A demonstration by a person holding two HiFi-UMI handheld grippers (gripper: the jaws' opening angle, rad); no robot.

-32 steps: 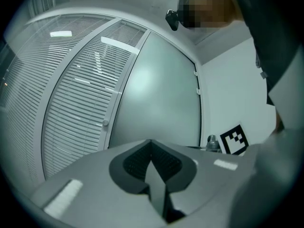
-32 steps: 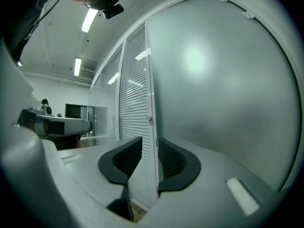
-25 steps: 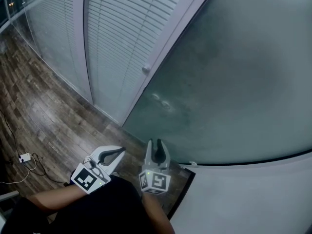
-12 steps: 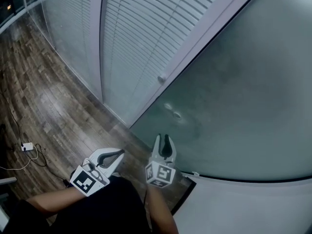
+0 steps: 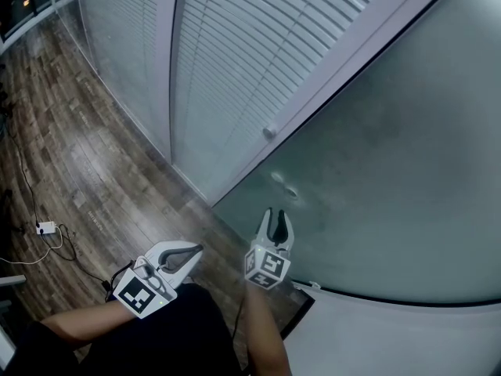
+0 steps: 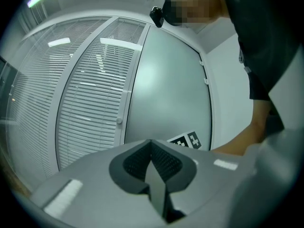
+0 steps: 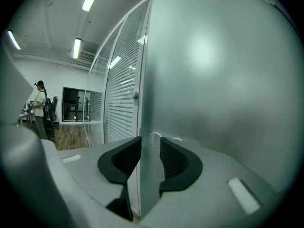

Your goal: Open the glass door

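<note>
Head camera: high up, tilted steeply down over left gripper [image 5: 196, 251], right gripper [image 5: 279, 215], floor [image 5: 70, 155]. Gripper cameras: low, roughly level, facing the glass door [image 5: 391, 171], right one nearest. All share door and blinds [image 5: 235, 77].

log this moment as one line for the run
task: open glass door | right gripper: open, lined up on door edge, no grip | left gripper: shut, empty | door: looks closed
</note>
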